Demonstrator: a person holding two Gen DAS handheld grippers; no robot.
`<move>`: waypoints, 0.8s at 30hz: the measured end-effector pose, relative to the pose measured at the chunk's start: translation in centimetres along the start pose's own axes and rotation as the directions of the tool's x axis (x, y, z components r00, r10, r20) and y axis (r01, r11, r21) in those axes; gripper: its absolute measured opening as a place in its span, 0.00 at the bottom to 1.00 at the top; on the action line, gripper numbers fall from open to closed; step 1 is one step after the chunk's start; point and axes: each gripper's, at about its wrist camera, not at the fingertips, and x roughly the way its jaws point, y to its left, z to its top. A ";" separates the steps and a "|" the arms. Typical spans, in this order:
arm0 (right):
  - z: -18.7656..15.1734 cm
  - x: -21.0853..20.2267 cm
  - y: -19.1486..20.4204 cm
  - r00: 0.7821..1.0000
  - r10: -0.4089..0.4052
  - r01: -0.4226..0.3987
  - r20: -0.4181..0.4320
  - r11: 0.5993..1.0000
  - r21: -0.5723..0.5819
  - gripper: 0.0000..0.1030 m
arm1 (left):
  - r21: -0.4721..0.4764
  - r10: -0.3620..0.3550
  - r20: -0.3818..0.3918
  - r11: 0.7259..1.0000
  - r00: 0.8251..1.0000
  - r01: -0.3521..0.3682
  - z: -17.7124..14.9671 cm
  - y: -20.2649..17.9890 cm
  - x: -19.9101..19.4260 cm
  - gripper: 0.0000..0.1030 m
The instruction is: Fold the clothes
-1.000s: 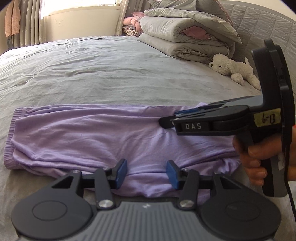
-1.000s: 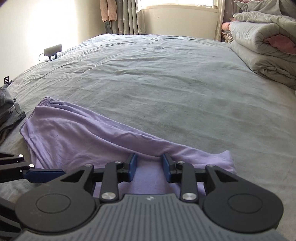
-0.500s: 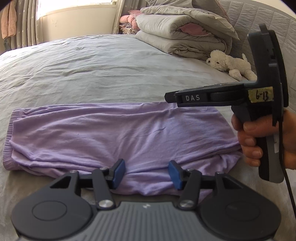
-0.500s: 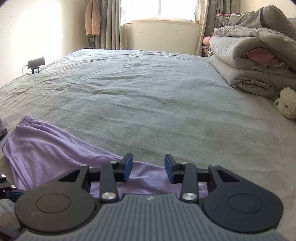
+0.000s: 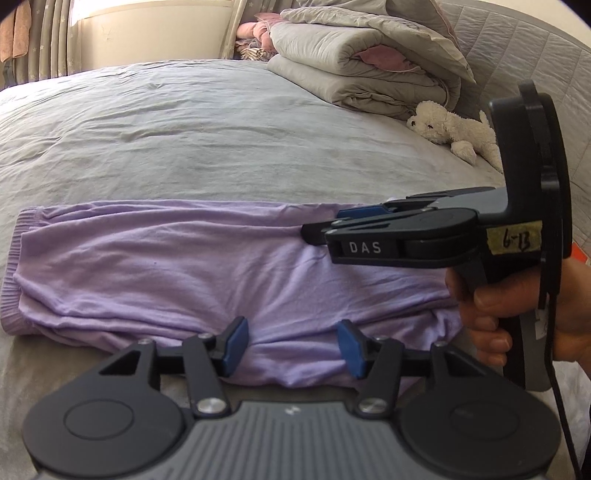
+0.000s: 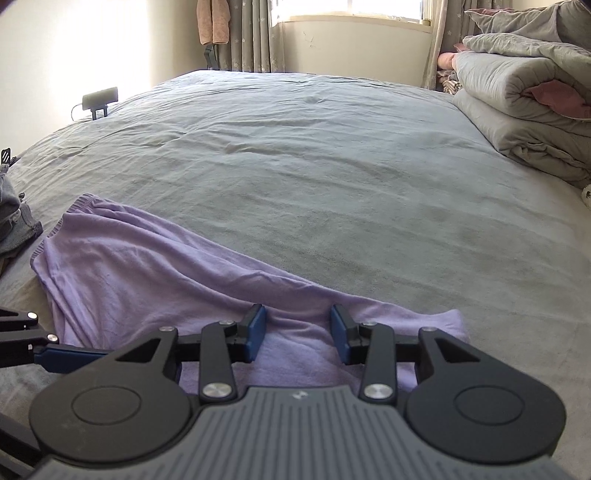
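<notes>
**Lavender garment on the bed, both hand-held grippers spread above it**

The lavender garment [image 5: 207, 273] lies folded into a long band across the near part of the grey bed [image 5: 207, 140], its ribbed hem at the left end and its surface creased. The left hand-held gripper [image 5: 291, 345] sits at the garment's near edge with its blue pads wide apart and nothing between them. The right hand-held gripper [image 6: 297, 332], gripped by a hand [image 5: 517, 314], is over the garment's right end; its pads are likewise spread and hold nothing. Its side bears the letters "DAS" and a taped label. A white plush toy [image 5: 454, 131] lies by the quilted headboard [image 5: 524, 62], beside a stack of folded grey duvets [image 5: 362, 70]. Curtains [image 6: 255, 33] flank the window beyond the bed.
</notes>
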 end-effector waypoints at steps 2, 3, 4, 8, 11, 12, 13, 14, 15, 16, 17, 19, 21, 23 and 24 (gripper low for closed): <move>0.2 -0.1 -0.1 1.000 0.008 -0.007 -0.003 1.000 0.019 0.40 | 0.007 0.001 0.002 1.000 1.000 -0.001 -0.1 -0.1 0.0 0.58; 0.3 -0.1 -0.2 1.000 0.011 -0.011 -0.004 1.000 0.029 0.40 | 0.012 0.002 0.003 1.000 1.000 -0.002 -0.2 -0.2 0.0 0.58; 0.7 -0.4 -0.2 0.999 0.048 -0.048 -0.004 0.998 0.035 0.40 | 0.019 0.003 0.006 1.000 1.000 -0.003 -0.2 -0.3 0.0 0.58; 2.6 0.0 1.5 0.991 0.131 -0.133 -0.040 0.990 -0.047 0.34 | 0.021 -0.003 0.009 1.000 1.000 0.003 -0.3 -0.2 0.0 0.58; 3.1 3.2 2.4 0.983 0.127 -0.139 -0.130 0.986 -0.093 0.20 | 0.022 -0.004 0.010 1.000 1.000 0.004 -0.3 -0.2 0.0 0.58; 3.1 4.0 2.7 0.985 0.114 -0.129 -0.129 0.985 -0.115 0.20 | 0.023 -0.003 0.010 1.000 1.000 0.003 -0.3 -0.2 0.1 0.58; 3.4 4.3 2.8 0.991 0.075 -0.090 -0.111 0.986 -0.141 0.21 | 0.027 -0.001 0.011 1.000 1.000 0.001 -0.4 -0.2 0.1 0.58; 3.7 4.6 2.9 0.995 0.035 -0.050 -0.093 0.985 -0.167 0.22 | 0.031 0.001 0.012 1.000 1.000 -0.001 -0.4 -0.3 0.1 0.58; 3.8 4.3 2.8 0.996 0.032 -0.044 -0.079 0.986 -0.162 0.25 | 0.035 0.003 0.012 0.999 1.000 -0.003 -0.4 -0.3 0.0 0.58; 3.9 3.9 2.7 0.997 0.029 -0.039 -0.064 0.987 -0.155 0.25 | 0.038 0.003 0.013 0.999 1.000 -0.004 -0.4 -0.3 0.0 0.58; 4.1 3.5 2.6 0.998 0.026 -0.034 -0.050 0.988 -0.148 0.25 | 0.034 -0.001 0.012 0.999 1.000 0.001 -0.4 -0.3 0.0 0.58; 4.3 2.7 2.3 1.000 0.021 -0.023 -0.022 0.991 -0.134 0.24 | 0.013 -0.015 0.009 1.000 1.000 0.015 -0.2 0.1 -0.2 0.58; 4.6 2.0 2.1 1.000 0.015 -0.014 0.006 0.993 -0.119 0.24 | -0.029 -0.039 0.012 0.999 0.999 0.039 0.2 0.9 -0.5 0.58; 4.8 0.5 1.7 0.998 0.038 -0.035 0.042 0.996 -0.086 0.24 | -0.086 -0.055 0.034 0.995 0.998 0.058 0.7 2.0 -1.2 0.57; 4.7 -0.4 1.6 0.997 0.056 -0.052 0.051 0.996 -0.074 0.24 | -0.121 -0.055 0.057 0.991 0.997 0.062 1.0 2.8 -1.7 0.57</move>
